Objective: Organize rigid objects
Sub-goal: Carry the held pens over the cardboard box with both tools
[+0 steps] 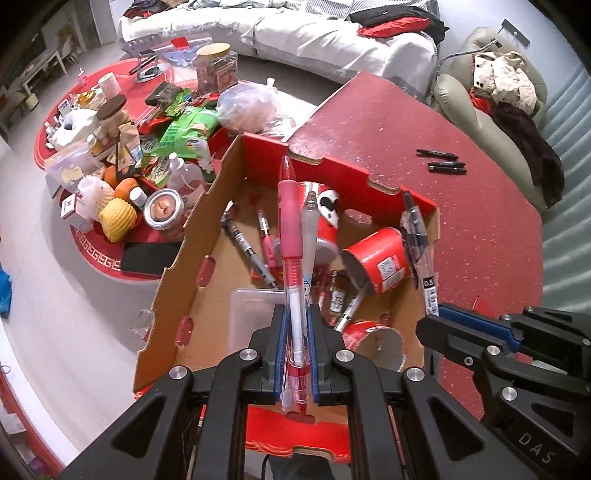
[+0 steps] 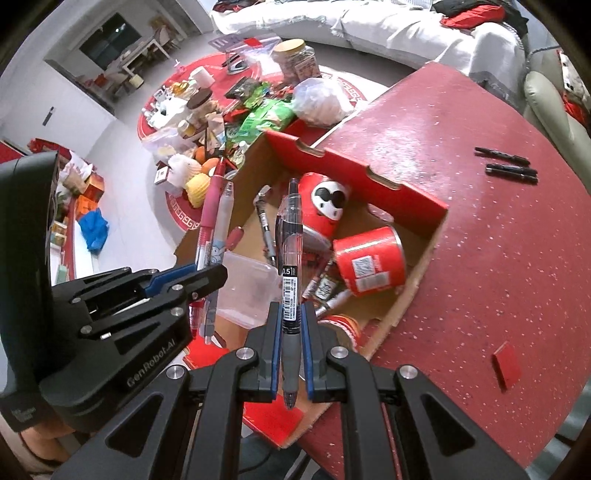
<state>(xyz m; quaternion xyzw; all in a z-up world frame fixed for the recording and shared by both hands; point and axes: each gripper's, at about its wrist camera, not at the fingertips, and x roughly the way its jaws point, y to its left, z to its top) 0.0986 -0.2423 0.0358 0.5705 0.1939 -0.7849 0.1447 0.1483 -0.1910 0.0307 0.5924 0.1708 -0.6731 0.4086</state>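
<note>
My left gripper (image 1: 295, 321) is shut on two pens at once, a pink pen (image 1: 287, 218) and a white pen (image 1: 308, 236), both held above the open cardboard box (image 1: 177, 258). The black gel pen (image 2: 290, 251) stands clamped in my right gripper (image 2: 291, 317), which is shut and hangs over the same box. Each gripper shows in the other's view: the right gripper (image 1: 439, 321) beside the box's right wall, the left gripper (image 2: 218, 273) at the box's left side. In the box lie red cups (image 1: 380, 258), several pens (image 1: 243, 243) and a clear plastic case (image 1: 251, 321).
The box sits on a red speckled table (image 2: 480, 240), where two black markers (image 1: 443, 160) lie at the far right and a small red piece (image 2: 506, 363) nearer. Beyond the box, a low round table (image 1: 92, 122) is crowded with snacks, jars and fruit. A white sofa (image 1: 332, 33) stands behind.
</note>
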